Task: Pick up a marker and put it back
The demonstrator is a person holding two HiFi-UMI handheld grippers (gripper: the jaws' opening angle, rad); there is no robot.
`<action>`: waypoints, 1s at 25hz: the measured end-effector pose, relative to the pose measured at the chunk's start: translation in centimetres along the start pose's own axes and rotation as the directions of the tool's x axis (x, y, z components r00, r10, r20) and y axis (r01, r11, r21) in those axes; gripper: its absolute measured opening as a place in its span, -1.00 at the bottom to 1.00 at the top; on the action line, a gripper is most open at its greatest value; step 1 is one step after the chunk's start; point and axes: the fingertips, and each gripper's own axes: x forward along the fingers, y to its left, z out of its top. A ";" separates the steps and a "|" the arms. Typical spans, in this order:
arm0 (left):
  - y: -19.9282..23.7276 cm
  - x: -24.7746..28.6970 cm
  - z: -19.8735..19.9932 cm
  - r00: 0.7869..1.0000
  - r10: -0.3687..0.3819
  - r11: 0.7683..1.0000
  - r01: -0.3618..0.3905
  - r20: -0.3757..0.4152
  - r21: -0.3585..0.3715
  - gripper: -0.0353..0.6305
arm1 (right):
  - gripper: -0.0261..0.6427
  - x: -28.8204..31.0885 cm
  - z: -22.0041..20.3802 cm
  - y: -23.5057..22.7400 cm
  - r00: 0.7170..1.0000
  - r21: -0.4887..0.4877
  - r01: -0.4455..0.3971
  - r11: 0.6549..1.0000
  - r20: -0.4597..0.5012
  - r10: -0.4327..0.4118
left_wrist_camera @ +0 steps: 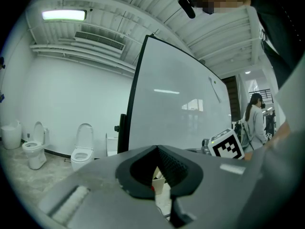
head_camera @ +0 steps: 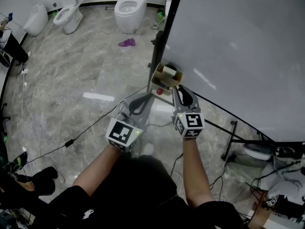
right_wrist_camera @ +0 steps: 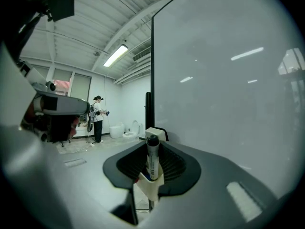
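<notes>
A marker [right_wrist_camera: 152, 157] with a black cap and a white barrel stands upright in a cream holder [right_wrist_camera: 148, 187] at the whiteboard's lower left corner. My right gripper [right_wrist_camera: 152, 165] is shut on its barrel, with a pad on each side. From the head view, the right gripper [head_camera: 179, 90] reaches level into the holder [head_camera: 164, 78], which also carries a white block. My left gripper [head_camera: 142, 98] hangs just left of the holder with its tips together and nothing between them. In the left gripper view, the holder [left_wrist_camera: 158, 185] shows through the narrow slit of the left gripper [left_wrist_camera: 157, 171].
The whiteboard [head_camera: 238, 46] on its black stand fills the right side. Cables run over the marble floor [head_camera: 71, 89]. Two toilets [head_camera: 129, 6] [head_camera: 66, 11] and a purple scrap [head_camera: 127, 43] lie beyond. A person [right_wrist_camera: 97, 118] stands far off.
</notes>
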 end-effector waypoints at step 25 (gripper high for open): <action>-3.1 0.7 2.8 0.982 -0.177 0.984 0.176 0.070 0.018 -0.88 | -0.68 -9.3 9.7 2.8 0.979 -0.059 0.108 0.992 0.181 -0.096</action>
